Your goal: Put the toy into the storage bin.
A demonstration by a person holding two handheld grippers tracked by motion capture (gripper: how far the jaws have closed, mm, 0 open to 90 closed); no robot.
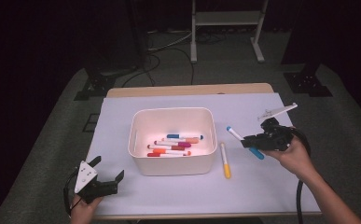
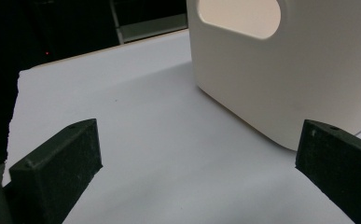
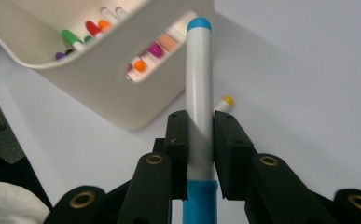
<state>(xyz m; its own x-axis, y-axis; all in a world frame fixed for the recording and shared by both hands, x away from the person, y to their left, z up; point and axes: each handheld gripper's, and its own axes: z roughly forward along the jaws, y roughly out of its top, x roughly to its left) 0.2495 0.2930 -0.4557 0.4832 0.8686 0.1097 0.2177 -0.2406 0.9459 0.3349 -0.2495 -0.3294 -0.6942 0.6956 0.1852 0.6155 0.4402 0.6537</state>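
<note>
A white marker with blue cap and blue end [image 1: 245, 141] sits clamped mid-barrel in the right hand-held gripper [image 1: 253, 140], lifted off the table, tilted, just right of the white bin [image 1: 172, 164].

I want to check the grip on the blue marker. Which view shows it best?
The right gripper view: the blue marker sits clamped between the right gripper jaws. The high view shows it small.

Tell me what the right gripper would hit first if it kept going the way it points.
Probably the white bin. The right gripper, shut on the blue marker, points toward the bin's side wall, and the marker's tip would likely touch first, though depth is unclear.
</note>
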